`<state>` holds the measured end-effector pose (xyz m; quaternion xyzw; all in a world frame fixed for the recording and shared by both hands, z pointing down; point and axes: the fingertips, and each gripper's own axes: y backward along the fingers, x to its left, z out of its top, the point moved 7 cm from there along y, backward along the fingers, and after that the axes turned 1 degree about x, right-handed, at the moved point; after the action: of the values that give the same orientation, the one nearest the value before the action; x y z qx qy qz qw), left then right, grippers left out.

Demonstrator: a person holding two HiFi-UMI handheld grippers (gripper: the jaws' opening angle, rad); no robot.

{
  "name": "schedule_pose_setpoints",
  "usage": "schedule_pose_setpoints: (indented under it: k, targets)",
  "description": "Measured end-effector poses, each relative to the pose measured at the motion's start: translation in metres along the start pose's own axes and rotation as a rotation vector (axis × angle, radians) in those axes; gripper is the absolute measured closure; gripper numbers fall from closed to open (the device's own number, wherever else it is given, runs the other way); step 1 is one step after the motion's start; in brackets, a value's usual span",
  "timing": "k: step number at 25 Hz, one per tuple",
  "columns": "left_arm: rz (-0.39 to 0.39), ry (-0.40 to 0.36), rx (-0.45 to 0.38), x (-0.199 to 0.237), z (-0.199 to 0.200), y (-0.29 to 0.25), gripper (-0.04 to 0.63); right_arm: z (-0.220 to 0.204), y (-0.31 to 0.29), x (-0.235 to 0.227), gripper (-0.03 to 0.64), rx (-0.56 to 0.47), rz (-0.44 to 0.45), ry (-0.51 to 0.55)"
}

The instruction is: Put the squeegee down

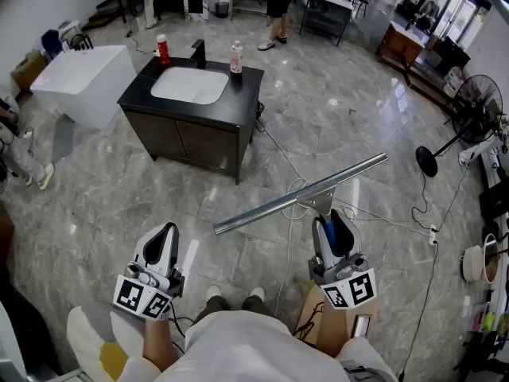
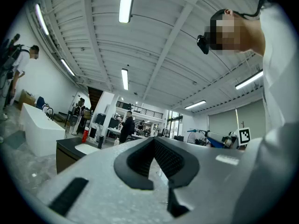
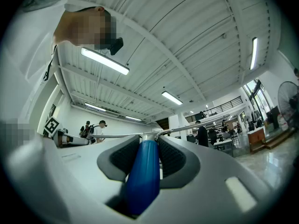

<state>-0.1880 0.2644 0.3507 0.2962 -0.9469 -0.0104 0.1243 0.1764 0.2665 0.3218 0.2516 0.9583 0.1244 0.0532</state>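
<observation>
Beside sink [image 1: 188,86], red bottle [image 1: 163,50]

- The floor [image 1: 318,118] is glossy grey marble-look tile.
- At 11 o'clock a dark sink cabinet [image 1: 199,138] stands on it.
- At 10 o'clock sits a white tub [image 1: 83,82], just beside the cabinet.
- At 2 o'clock a black pedestal fan [image 1: 469,118] stands.
- At 4 o'clock loose cables [image 1: 382,217] trail across the tiles.
</observation>
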Motion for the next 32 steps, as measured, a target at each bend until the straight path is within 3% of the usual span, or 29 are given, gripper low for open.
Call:
schedule_pose_setpoints:
  k: [7,32]
  targets:
    - [0.013,-0.020,0.000,0.003,0.003,0.000,0.594,-0.005,0.004,-0.008,0.480,-0.008,0.015,-0.049]
    - [0.028,-0.028,-0.003,-0.001,0.002,-0.003,0.594,-0.011,0.004,-0.015,0.479,-0.004,0.025,-0.061]
